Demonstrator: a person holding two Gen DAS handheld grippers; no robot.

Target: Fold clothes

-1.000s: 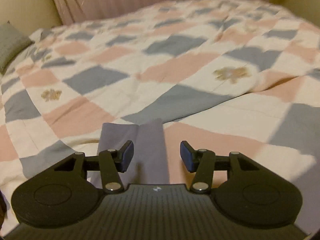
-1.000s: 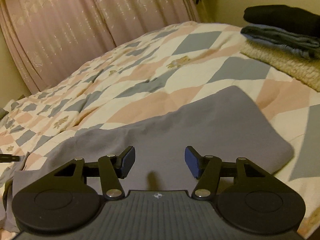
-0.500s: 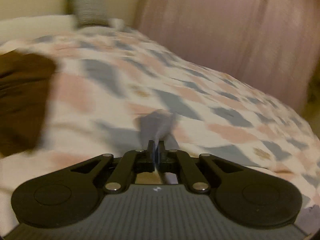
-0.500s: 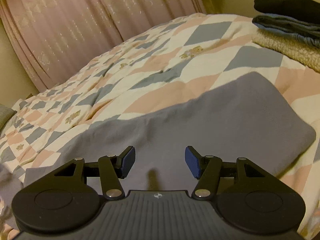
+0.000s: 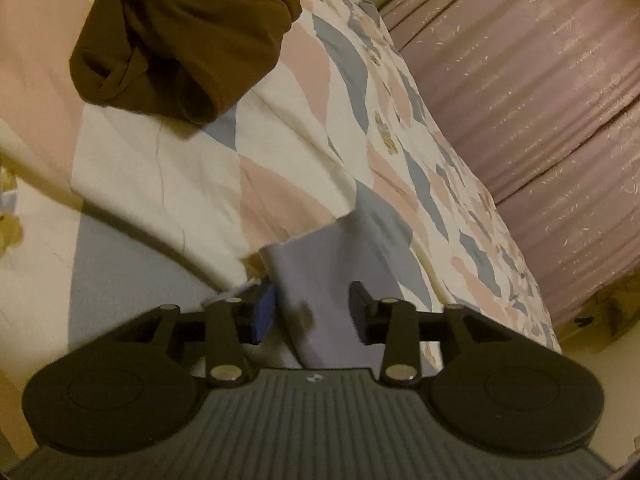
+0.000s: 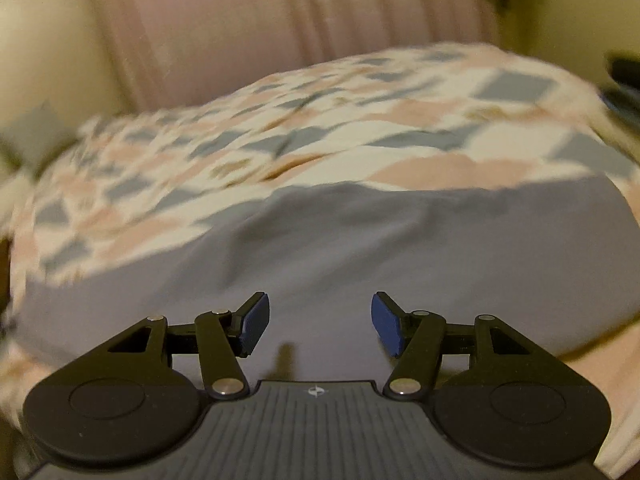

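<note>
A grey garment (image 6: pixel 360 248) lies spread across the patchwork quilt (image 6: pixel 320 132), filling the lower half of the right wrist view. My right gripper (image 6: pixel 320 324) hovers open just above its near part, nothing between the blue pads. In the left wrist view a narrow end of the same grey cloth (image 5: pixel 316 280) runs between the fingers of my left gripper (image 5: pixel 312 314), which is open; the cloth lies beside the left pad (image 5: pixel 264 314), not pinched. A crumpled brown garment (image 5: pixel 180 36) sits on the quilt (image 5: pixel 168 184) further off.
Pink curtains (image 5: pixel 540 92) hang along the far side of the bed. A dark stack of folded clothes (image 6: pixel 624 80) shows at the right edge of the right wrist view, blurred. A grey pillow (image 6: pixel 36 132) lies at the far left.
The left gripper shut on the grey cloth end half a second ago, swung left toward the brown garment, and now stands open. The right gripper stayed open and its view turned, now blurred.
</note>
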